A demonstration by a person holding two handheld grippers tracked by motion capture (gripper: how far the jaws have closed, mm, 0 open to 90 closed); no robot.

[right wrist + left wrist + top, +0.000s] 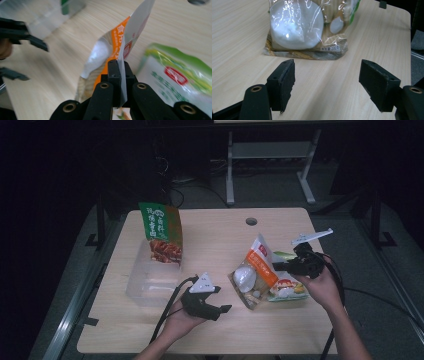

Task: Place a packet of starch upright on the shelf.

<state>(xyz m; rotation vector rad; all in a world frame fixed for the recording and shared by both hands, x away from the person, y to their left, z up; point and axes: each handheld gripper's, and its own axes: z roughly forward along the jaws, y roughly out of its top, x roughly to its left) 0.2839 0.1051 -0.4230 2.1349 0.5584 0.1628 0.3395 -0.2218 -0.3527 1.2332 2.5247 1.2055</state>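
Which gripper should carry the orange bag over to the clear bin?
Right, probably. The right gripper is shut on the orange bag; the left gripper is open, short of it, nearer the bin.

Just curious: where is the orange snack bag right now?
In the high view, the orange snack bag sits right of the table's centre, its edge pinched by the right gripper.

Left hand-held gripper (220, 300) agape, right hand-held gripper (278, 266) clamped

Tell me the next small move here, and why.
Probably lift the orange bag and carry it toward the clear bin. The right tool is clamped on the bag's top edge, one green bag already stands in that bin, and the left tool waits open.
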